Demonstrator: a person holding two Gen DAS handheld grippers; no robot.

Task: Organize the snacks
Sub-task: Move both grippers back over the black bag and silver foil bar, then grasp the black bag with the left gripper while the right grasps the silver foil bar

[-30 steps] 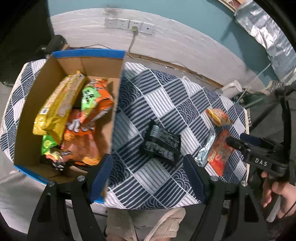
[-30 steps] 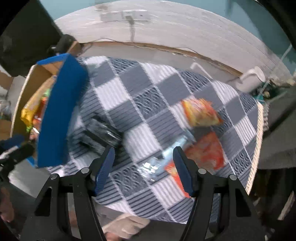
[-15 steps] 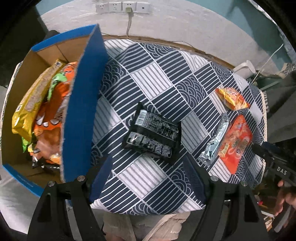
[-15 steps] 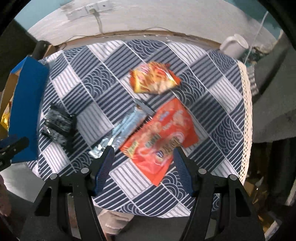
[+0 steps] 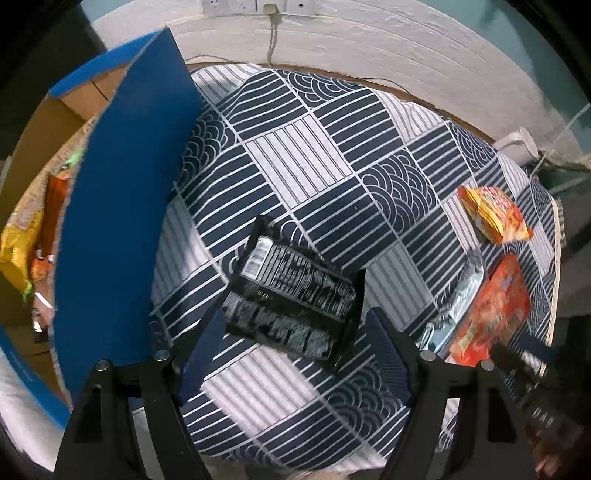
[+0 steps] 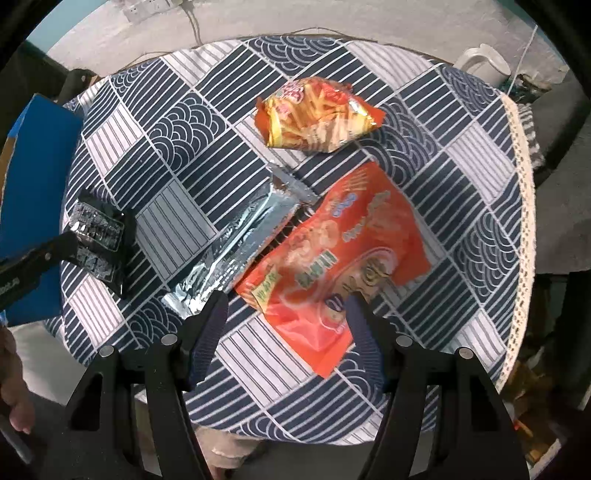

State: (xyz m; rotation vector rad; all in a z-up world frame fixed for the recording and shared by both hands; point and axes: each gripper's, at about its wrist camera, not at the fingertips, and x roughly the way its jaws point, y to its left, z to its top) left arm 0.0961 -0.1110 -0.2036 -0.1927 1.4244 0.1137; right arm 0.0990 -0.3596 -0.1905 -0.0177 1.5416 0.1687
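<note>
I have both grippers pointing straight down over the table. My left gripper (image 5: 295, 332) hangs with its jaws apart above the black packet (image 5: 291, 295), the packet's near edge lying between the fingers, nothing gripped. My right gripper (image 6: 286, 314) is spread the same way over the near end of the red bag (image 6: 332, 266), pads clear of it, holding nothing.

Just left of the red bag lies a silver pack (image 6: 240, 243), touching it along one edge. Beyond them sits a yellow-orange chip bag (image 6: 314, 114), apart from both. At the left edge stands the box (image 5: 110, 236), its blue wall rising close beside the black packet; more snacks (image 5: 22, 236) show inside it.

Everything rests on a tablecloth (image 6: 184, 147) of navy and white patchwork squares. Behind runs a pale wall (image 5: 369, 40) with sockets (image 5: 258, 4) and a cord hanging down.
</note>
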